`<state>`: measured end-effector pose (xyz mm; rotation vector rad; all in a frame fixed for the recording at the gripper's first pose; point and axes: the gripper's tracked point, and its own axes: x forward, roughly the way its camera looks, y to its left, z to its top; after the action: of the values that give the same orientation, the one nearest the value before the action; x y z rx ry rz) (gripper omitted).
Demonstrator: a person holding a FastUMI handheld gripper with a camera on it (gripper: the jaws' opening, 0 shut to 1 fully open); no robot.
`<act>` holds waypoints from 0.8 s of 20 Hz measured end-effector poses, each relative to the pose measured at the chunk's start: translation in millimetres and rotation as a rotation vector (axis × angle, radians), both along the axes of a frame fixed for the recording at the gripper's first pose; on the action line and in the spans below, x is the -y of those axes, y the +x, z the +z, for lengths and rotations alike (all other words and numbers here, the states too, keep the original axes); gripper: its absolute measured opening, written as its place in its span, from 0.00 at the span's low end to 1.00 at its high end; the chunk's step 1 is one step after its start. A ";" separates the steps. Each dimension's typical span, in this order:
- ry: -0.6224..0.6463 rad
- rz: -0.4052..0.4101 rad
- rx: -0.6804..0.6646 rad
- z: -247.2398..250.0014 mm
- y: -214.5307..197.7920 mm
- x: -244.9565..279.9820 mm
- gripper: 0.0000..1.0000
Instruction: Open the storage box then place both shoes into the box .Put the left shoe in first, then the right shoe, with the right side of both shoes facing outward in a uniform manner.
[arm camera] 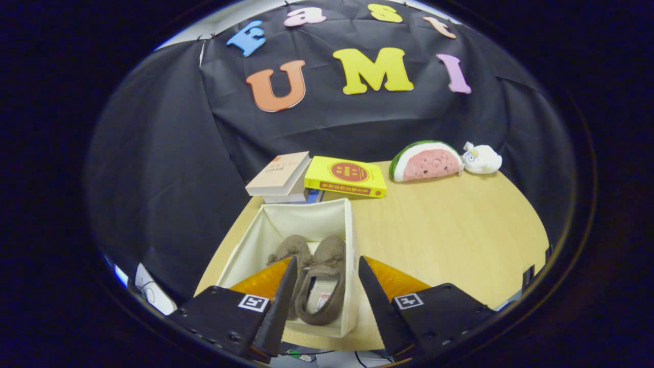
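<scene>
Fingers (327, 266) of the handheld gripper stand apart, holding nothing, poised above the near end of the open cream fabric storage box (350, 240). This soft-walled, rectangular box sits on the pale wood-grain table (449, 230), near the table's left edge. Two brown suede-like slip-on shoes lie side by side inside it, toes pointing away from the fingers. One shoe (324, 286) lies between the fingers, its opening and inner lining visible. The other shoe (291, 250) lies beside it, partly hidden behind the left finger. Both have a soft, napped surface and a rounded toe.

Beyond the box, at the far side of the table, a beige paperback book (278, 174) rests on top of another volume, tilted slightly. Just beside it lies a flat yellow book with a red circular emblem (346, 176). Farther right sit a plush watermelon-slice toy (426, 161), green at the rind and pink on the face, and, touching it, a small white plush toy (483, 158).
</scene>
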<state>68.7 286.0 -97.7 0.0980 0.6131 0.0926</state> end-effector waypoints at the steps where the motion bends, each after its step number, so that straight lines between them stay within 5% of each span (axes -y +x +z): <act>1: -0.009 -0.008 0.036 8.3 -3.6 3.9 0.76; 6: -0.088 -0.072 0.247 50.2 -21.6 34.2 0.92; 16: -0.255 -0.198 0.571 83.6 -61.2 123.8 0.95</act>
<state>7.6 162.2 -14.1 -0.1144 0.0395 -0.1472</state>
